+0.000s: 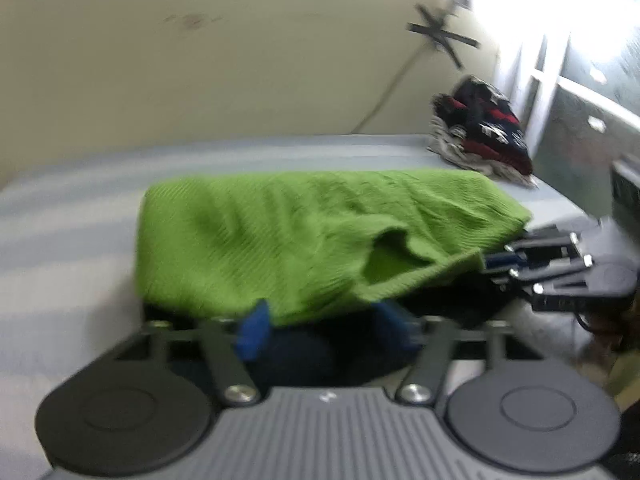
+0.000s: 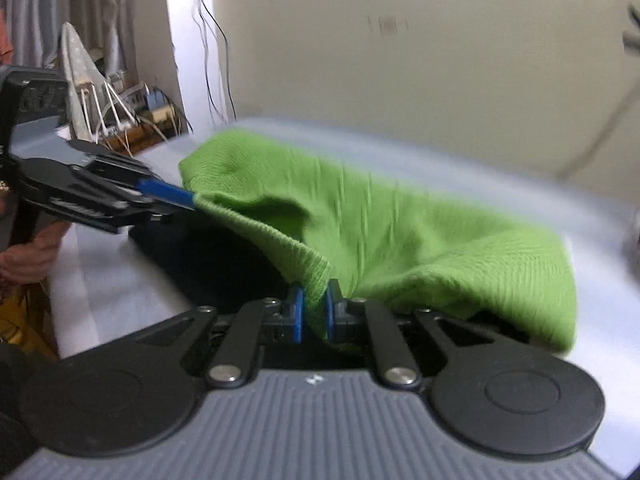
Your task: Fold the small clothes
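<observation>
A green ribbed-knit garment (image 2: 400,232) hangs bunched above the pale blue striped tabletop (image 1: 72,216), its hem clamped between the blue pads of the right claw (image 2: 315,314). The left claw (image 1: 320,328) stands apart, green cloth draped between its blue fingers (image 1: 254,332). Far right lies a pile of dark red-patterned clothes (image 1: 484,132). No writing is legible.

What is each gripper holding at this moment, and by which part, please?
The right gripper pinches the green knitted garment by its ribbed edge. The left gripper stands open; the same edge lies between its pads, ungripped.
</observation>
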Tool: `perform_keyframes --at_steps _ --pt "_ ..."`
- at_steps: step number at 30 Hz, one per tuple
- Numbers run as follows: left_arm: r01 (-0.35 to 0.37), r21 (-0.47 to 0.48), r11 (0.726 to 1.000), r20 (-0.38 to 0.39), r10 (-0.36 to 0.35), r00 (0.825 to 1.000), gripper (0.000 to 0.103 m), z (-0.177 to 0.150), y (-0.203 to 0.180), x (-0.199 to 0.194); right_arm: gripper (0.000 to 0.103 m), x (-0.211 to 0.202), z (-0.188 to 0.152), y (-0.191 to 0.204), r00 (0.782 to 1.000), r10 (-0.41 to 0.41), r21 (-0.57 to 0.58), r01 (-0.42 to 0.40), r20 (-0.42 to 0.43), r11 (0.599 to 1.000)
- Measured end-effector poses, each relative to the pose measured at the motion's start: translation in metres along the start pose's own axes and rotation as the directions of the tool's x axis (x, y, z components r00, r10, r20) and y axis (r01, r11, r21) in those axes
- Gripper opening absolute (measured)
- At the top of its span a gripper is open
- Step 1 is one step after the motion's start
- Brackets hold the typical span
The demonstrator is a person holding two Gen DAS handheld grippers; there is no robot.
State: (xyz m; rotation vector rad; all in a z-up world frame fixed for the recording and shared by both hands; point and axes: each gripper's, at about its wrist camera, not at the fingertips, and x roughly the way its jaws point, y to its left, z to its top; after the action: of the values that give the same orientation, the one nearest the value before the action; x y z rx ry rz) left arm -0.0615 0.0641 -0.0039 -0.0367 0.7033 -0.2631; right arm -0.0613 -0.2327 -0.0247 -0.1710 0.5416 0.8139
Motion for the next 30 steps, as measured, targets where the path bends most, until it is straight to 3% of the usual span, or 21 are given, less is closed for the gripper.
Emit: perform_keyframes --at_steps 2,4,5,7,10,12,14,15,17,18,19,20,21,25,27,28,29,30 --pt "-0.013 -0.092 0.996 0.021 0.015 1.0 0.09 0.002 0.02 -0.011 0.02 0.005 0.009 0.001 1.0 -0.011 -0.005 0.012 0.027 1.0" --pt "-0.025 -0.175 0.984 0.065 0.037 0.997 0.102 0.01 0.038 -0.02 0.042 0.001 0.019 0.0 0.999 0.031 0.047 -0.033 0.044 0.998" --pt "-0.032 -0.204 0.978 0.086 0.051 0.995 0.103 0.013 0.047 -0.023 0.051 0.005 0.025 0.013 0.997 0.037 0.069 -0.042 0.075 0.997" --pt "-0.06 -0.25 0.966 0.104 0.088 0.991 0.103 0.023 0.059 -0.019 0.052 -0.012 0.027 0.006 0.991 0.018 0.095 -0.031 0.132 0.995" --pt "-0.094 -0.324 0.942 0.072 0.123 0.99 0.103 0.039 0.079 0.003 0.054 -0.043 0.028 -0.017 0.969 -0.094 0.198 0.048 0.23 0.979" --pt "-0.101 -0.363 0.926 0.047 0.127 0.991 0.101 0.044 0.092 0.019 0.066 -0.05 0.024 -0.035 0.946 -0.177 0.312 0.088 0.271 0.946" --pt "-0.095 -0.38 0.92 0.03 0.114 0.993 0.088 0.046 0.095 0.034 0.069 -0.049 0.02 -0.049 0.936 -0.233 0.41 0.11 0.264 0.905" --pt "-0.074 -0.381 0.922 0.026 0.09 0.996 0.08 0.045 0.095 0.036 0.069 -0.047 0.017 -0.056 0.936 -0.25 0.444 0.121 0.246 0.888" --pt "-0.038 -0.362 0.931 0.012 0.046 0.999 0.05 0.045 0.087 0.044 0.069 -0.035 0.011 -0.061 0.946 -0.252 0.477 0.128 0.206 0.869" --pt "-0.043 -0.346 0.937 0.006 0.048 0.999 0.045 0.044 0.081 0.046 0.066 -0.028 0.009 -0.061 0.955 -0.236 0.477 0.126 0.178 0.87" --pt "-0.059 -0.324 0.944 -0.002 0.061 0.998 0.032 0.044 0.076 0.046 0.058 -0.023 0.008 -0.061 0.961 -0.228 0.468 0.131 0.155 0.874" --pt "-0.069 -0.31 0.948 -0.011 0.069 0.998 0.017 0.044 0.072 0.044 0.028 -0.018 0.008 -0.059 0.959 -0.255 0.446 0.175 0.126 0.878" --pt "-0.07 -0.309 0.948 -0.014 0.069 0.998 0.017 0.043 0.067 0.041 0.013 -0.02 0.009 -0.061 0.95 -0.294 0.423 0.224 0.107 0.878" --pt "-0.034 -0.338 0.941 -0.001 0.035 0.999 0.017 0.036 0.06 0.017 0.013 -0.023 0.004 -0.079 0.926 -0.356 0.469 0.261 0.125 0.844" --pt "-0.051 -0.348 0.936 -0.029 0.044 0.999 0.017 0.029 0.06 0.017 0.013 -0.018 0.001 -0.082 0.931 -0.347 0.471 0.258 0.11 0.843" --pt "-0.085 -0.341 0.936 -0.051 0.072 0.996 0.024 0.027 0.06 0.021 0.014 -0.013 -0.001 -0.08 0.938 -0.334 0.453 0.258 0.095 0.854" --pt "-0.131 -0.333 0.934 -0.075 0.113 0.991 0.038 0.025 0.061 0.027 0.019 -0.013 -0.001 -0.077 0.941 -0.329 0.433 0.263 0.083 0.862" --pt "-0.168 -0.336 0.927 -0.096 0.144 0.985 0.045 0.023 0.063 0.033 0.028 -0.011 -0.002 -0.073 0.936 -0.344 0.412 0.283 0.08 0.866"
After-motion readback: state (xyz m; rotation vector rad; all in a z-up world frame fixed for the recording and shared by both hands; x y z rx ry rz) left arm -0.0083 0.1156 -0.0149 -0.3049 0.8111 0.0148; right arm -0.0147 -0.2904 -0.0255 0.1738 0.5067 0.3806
